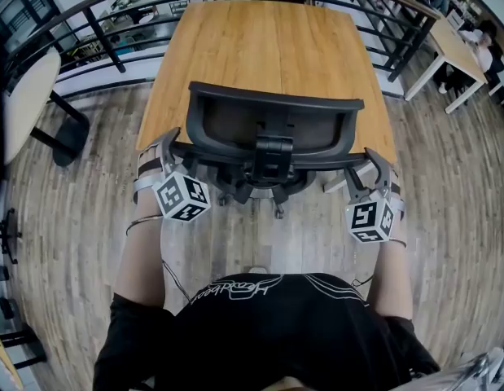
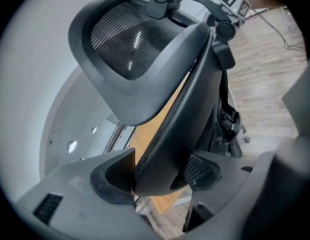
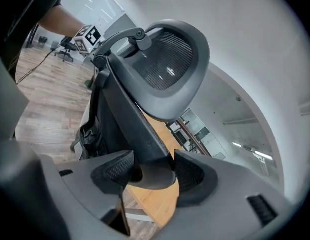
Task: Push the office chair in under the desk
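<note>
Seen from the head view, a person is standing behind a black chair (image 1: 272,129) that is facing a wooden tabletop (image 1: 268,47). The left tongs (image 1: 172,149) and right tongs (image 1: 372,165) are gripping opposite ends of its backrest (image 1: 227,120), a hold that is likely meant to drive the chair straight rather than let it swivel. The backrest is overlapping the tabletop's near edge, while the castors (image 1: 278,212) are showing on the plank floor (image 1: 72,218) on the person's side, so the seat is probably only partly under and the push is looking unfinished. In the left gripper view, the left tongs (image 2: 157,171) are clamping the backrest's curved side rim, with a textured pad (image 2: 117,171) pressing on each face. The mesh headrest (image 2: 129,49) is looming above, and the far tongs' marker cube is peeking over the top. In the right gripper view, the right tongs (image 3: 152,173) are pinching the opposite rim in the same way, with no gap showing between pads and frame and a slice of tabletop visible beyond. With both grips this firm and level, an even forward shove is looking like what the job is calling for, and uneven pressure could be turning the chair against a table leg.
</note>
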Action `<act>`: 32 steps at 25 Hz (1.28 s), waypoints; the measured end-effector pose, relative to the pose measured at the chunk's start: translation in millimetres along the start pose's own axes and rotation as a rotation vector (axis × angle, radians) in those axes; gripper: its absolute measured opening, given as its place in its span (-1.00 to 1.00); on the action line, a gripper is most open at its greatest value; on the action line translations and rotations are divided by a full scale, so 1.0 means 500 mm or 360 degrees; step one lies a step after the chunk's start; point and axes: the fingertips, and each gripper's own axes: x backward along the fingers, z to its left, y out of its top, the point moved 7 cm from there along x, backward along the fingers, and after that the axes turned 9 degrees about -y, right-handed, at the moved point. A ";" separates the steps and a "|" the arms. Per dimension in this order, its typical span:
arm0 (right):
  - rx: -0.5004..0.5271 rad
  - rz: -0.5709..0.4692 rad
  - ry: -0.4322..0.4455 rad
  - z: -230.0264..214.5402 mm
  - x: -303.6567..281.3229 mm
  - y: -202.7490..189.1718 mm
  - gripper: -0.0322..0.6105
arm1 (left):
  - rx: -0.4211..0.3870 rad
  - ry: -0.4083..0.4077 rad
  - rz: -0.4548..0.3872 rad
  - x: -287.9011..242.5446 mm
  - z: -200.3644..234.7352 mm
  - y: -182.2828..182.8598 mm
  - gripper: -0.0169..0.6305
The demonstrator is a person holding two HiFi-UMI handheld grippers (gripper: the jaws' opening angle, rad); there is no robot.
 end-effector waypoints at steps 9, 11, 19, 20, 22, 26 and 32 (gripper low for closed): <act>-0.0006 0.0025 -0.0037 0.004 -0.002 0.002 -0.07 | -0.0017 -0.0004 -0.0055 0.003 -0.002 -0.002 -0.10; -0.0009 0.0029 -0.0044 0.006 -0.004 0.001 -0.06 | -0.0011 -0.0032 -0.0090 0.004 -0.003 -0.003 -0.09; -0.0079 0.0055 -0.0076 -0.002 0.022 0.010 -0.03 | 0.0152 -0.0047 -0.0229 0.059 -0.003 -0.015 -0.07; -0.0113 0.0048 -0.0072 -0.006 0.033 0.009 -0.03 | 0.0191 -0.0041 -0.0258 0.076 -0.004 -0.018 -0.07; -0.0215 0.0027 -0.0070 -0.015 0.060 0.011 -0.03 | 0.0309 -0.0039 -0.0340 0.117 -0.009 -0.023 -0.07; -0.0597 -0.0120 0.0045 -0.024 0.141 0.040 -0.04 | 0.0640 -0.0159 -0.0569 0.219 -0.035 -0.011 -0.07; -0.1112 -0.0462 0.0503 0.000 0.305 0.098 -0.04 | 0.1020 -0.0475 -0.1003 0.388 -0.111 0.078 -0.08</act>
